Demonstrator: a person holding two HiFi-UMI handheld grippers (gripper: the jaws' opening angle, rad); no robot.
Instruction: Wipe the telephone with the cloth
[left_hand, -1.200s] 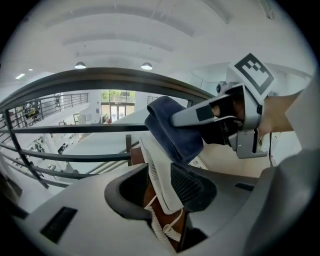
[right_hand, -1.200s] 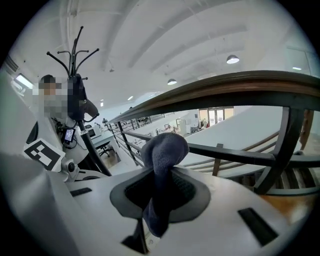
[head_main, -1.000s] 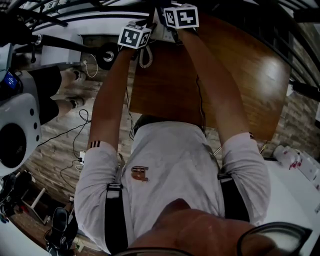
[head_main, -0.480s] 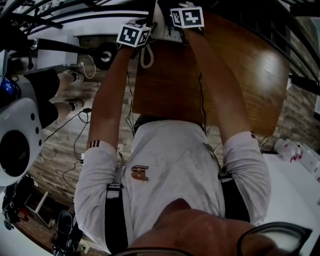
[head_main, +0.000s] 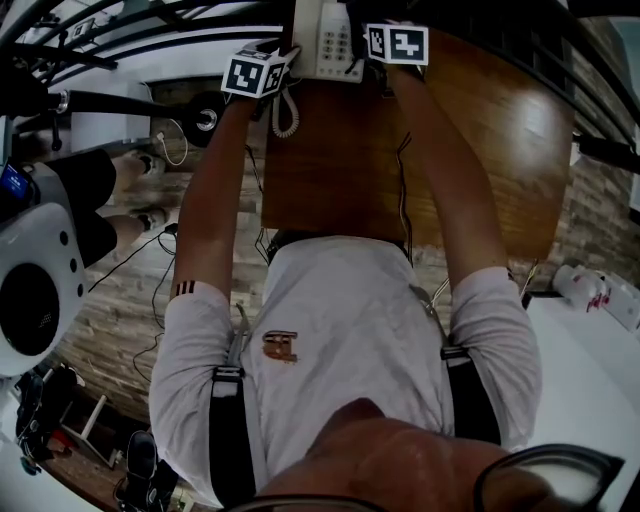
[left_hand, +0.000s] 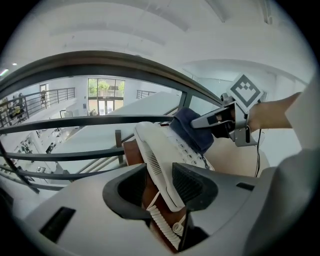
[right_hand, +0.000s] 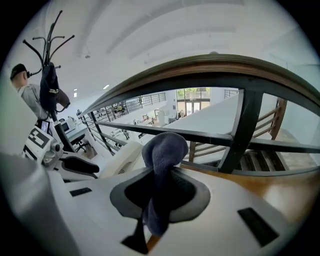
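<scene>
A white telephone sits at the far edge of the brown wooden table. My left gripper is at its left side. In the left gripper view the handset edge runs between the jaws of my left gripper, which have just been opening; a gap shows at the left pad. My right gripper is shut on a dark blue cloth, and its jaws pinch the cloth's hanging tail. From the left gripper view the cloth rests on the telephone's keypad.
The coiled cord hangs off the table's left edge. A thin cable runs down the table. A dark railing stands just beyond the telephone. A person's legs and a white machine are at the left.
My right gripper has moved to the right across the telephone with the cloth, uncovering the keypad in the head view. The left gripper has stayed at the telephone's left side.
</scene>
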